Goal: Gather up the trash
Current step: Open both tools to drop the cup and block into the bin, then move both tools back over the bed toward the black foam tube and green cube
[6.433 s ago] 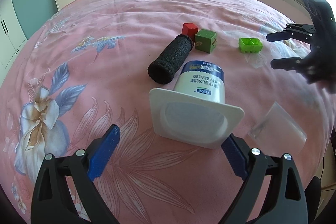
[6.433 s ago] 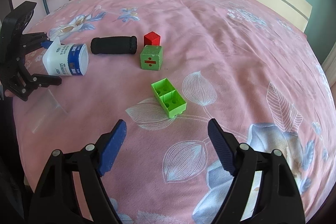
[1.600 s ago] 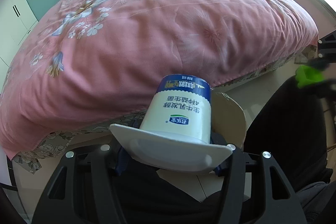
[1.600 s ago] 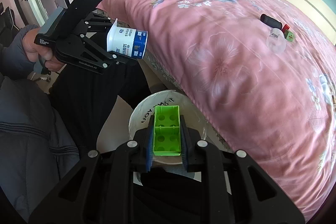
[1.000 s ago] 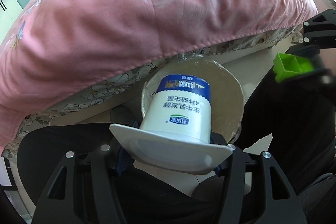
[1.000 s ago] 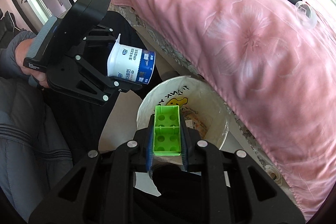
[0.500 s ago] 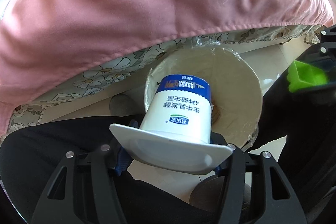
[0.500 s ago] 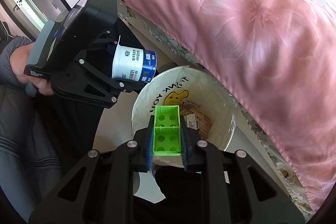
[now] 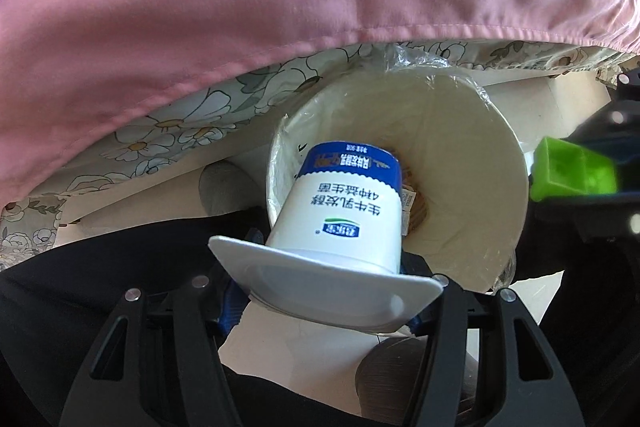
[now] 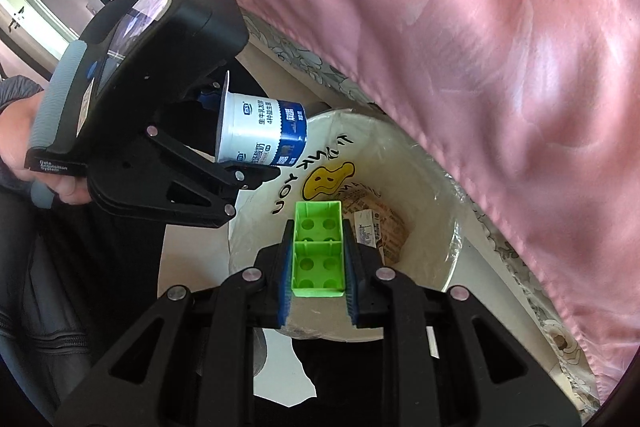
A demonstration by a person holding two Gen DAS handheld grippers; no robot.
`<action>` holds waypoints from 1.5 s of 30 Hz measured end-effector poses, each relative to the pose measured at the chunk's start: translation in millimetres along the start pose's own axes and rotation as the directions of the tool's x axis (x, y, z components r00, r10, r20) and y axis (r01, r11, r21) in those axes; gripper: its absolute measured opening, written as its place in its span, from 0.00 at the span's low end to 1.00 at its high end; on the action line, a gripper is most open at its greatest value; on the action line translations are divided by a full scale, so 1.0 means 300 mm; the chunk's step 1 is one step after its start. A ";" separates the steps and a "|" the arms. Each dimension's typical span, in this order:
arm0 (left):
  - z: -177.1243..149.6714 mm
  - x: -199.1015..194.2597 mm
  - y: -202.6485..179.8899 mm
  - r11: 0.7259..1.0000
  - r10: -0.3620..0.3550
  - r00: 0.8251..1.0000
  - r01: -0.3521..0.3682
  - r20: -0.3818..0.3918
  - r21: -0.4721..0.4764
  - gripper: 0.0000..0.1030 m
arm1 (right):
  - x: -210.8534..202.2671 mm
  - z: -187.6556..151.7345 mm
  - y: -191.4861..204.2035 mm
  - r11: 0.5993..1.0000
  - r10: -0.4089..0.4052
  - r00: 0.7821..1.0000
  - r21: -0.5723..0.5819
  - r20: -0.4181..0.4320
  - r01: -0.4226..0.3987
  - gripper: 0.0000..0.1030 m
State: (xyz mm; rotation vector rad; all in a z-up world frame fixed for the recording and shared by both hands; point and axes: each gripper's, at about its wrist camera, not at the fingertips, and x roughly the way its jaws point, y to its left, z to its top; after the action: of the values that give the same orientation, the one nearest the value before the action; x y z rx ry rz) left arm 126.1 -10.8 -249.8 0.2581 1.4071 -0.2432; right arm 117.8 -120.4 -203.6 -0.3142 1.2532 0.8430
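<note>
both grippers dropped to bin (image 10: 448, 267) | left gripper (image 9: 320, 283) jaws clamp yogurt cup (image 9: 340, 211), right gripper (image 10: 318, 267) jaws clamp green brick (image 10: 318, 247) | centre over bin mouth before releasing; cup near rim

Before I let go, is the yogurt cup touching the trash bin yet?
Apart. In the right wrist view the yogurt cup hangs in the left gripper above the trash bin rim, with floor and bin wall showing beneath its blue end.
</note>
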 end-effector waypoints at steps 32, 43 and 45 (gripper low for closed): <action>0.026 0.124 -0.035 1.000 -0.028 0.995 0.029 -0.092 0.007 0.91 | 0.108 0.074 -0.036 0.995 -0.042 0.997 0.084 -0.060 0.047 0.84; 0.026 0.130 -0.051 0.999 -0.038 0.994 0.040 -0.102 0.020 0.96 | 0.096 0.044 -0.058 0.992 -0.067 0.997 0.101 -0.046 0.071 0.92; 0.027 0.129 -0.053 0.999 -0.037 0.994 0.039 -0.102 0.021 0.96 | 0.100 0.043 -0.063 0.991 -0.069 0.997 0.109 -0.044 0.073 0.92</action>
State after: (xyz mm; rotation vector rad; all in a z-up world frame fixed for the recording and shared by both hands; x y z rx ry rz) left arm 134.3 -29.0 -287.5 0.2658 1.5113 -0.2809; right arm 142.1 -113.3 -231.5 -0.2864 1.3128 0.7070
